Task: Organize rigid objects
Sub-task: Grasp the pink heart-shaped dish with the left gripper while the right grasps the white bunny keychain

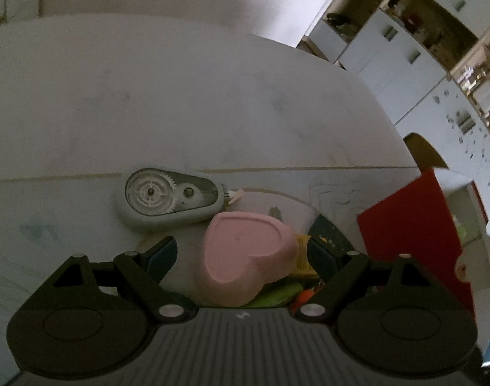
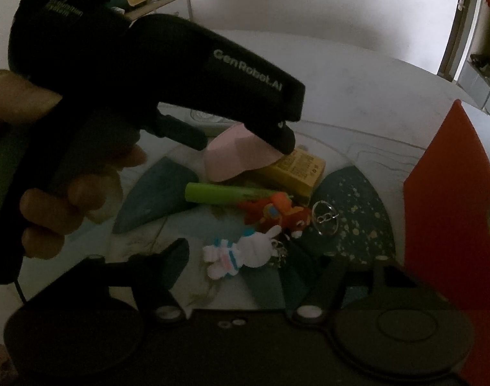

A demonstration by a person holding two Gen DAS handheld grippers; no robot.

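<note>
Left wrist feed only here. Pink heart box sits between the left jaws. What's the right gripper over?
Observer: A white bunny keychain lies between the open fingers of the right gripper; the pads aren't on it.
Operator: Anything else close by?
Observer: A silver ring on the speckled mat.
Operator: Is the heart sitting flat?
Observer: No. The pink heart box is tilted, one side propped on a yellow box, with the left gripper straddling it.
</note>
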